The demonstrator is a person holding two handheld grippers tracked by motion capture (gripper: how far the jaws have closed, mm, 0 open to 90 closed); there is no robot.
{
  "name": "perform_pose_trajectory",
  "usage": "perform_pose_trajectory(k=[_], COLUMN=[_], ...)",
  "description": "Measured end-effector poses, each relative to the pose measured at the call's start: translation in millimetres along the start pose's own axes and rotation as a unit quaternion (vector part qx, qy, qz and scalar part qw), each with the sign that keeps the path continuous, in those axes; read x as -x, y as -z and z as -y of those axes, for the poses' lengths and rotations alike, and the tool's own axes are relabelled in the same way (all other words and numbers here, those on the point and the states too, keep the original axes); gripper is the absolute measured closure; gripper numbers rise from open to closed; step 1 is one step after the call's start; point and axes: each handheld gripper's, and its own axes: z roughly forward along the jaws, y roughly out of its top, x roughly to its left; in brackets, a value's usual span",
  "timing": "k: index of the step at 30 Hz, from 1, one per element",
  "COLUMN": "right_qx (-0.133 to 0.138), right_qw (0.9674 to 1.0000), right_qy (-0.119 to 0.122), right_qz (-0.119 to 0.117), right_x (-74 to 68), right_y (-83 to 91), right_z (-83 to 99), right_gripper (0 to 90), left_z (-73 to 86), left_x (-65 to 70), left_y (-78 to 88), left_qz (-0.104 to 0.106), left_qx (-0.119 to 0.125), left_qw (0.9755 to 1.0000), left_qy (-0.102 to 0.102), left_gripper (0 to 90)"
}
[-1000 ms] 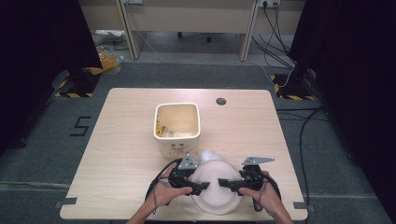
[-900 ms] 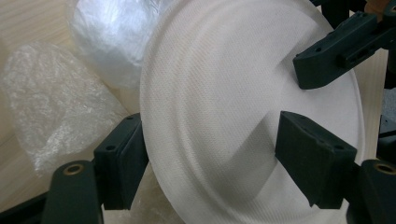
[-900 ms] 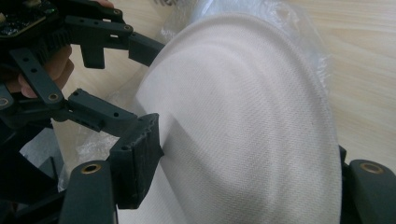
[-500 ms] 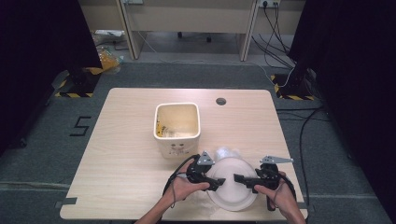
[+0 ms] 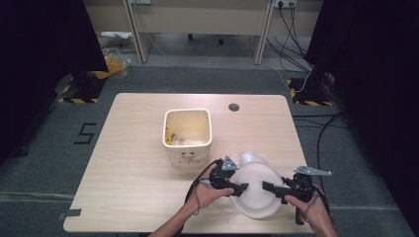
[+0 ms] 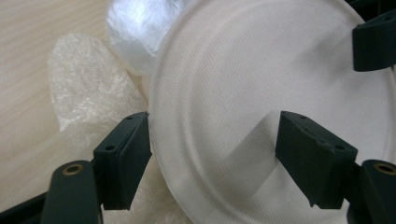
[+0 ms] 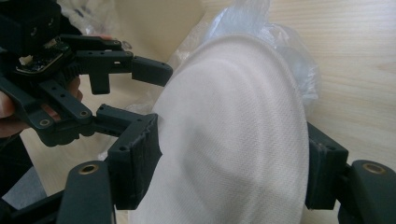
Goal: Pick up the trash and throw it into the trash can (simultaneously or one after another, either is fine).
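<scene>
Pale wooden surface (image 5: pixel 133 148) on grey carpet, seen from the high view, with a cream bin (image 5: pixel 188 136) standing near the middle. Nearer the front edge, to the right, lies a white paper plate (image 5: pixel 254 190), caught between the left claw (image 5: pixel 242 189) on its left rim and the right claw (image 5: pixel 267 186) on its right rim. Just behind the plate, touching it, sits a crumpled clear plastic bag (image 5: pixel 252 159).

From the left gripper view: left claw (image 6: pixel 215 154) clamped across the plate (image 6: pixel 261 84), one pad against the rim's outer edge, the other on the plate's face and throwing a shadow there. Looks round, matt white, finely textured, with a shallow ring inside the rim. Beside it on the wood, the plastic bag (image 6: pixel 88 98), wrinkled and cloudy. At the upper right, a dark jaw of the right claw (image 6: pixel 373 42) at the far rim.

From the right gripper view: right claw (image 7: pixel 229 172) closed on the plate (image 7: pixel 233 140), which stands on edge between the pads and bulges outward. Beyond, the left claw (image 7: pixel 154 93) pinching the opposite rim.
</scene>
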Motion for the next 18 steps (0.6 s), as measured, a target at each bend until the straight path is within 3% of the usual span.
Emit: perform_pose_trajectory(k=[7,12,18], right_qx=[0.010,0.021,0.026], right_qw=[0.9998,0.9995,0.9993], right_qy=[-0.006,-0.008,-0.010], right_qz=[0.017,0.023,0.025], right_x=[5.3,7.7,7.5], right_y=[11.9,20.2,26.0], right_z=[2.0,2.3,2.4], right_gripper=[32.2,32.2,32.2], left_z=[-8.2,-7.9,-5.2], left_x=[1.5,-1.6,-4.3], left_y=[-5.9,4.0,24.3], left_qz=[-0.013,-0.005,-0.005], left_qx=[0.003,0.020,0.037], left_qw=[0.9999,0.9996,0.9990], left_qy=[-0.002,0.020,0.024], left_gripper=[26.6,26.4,25.7])
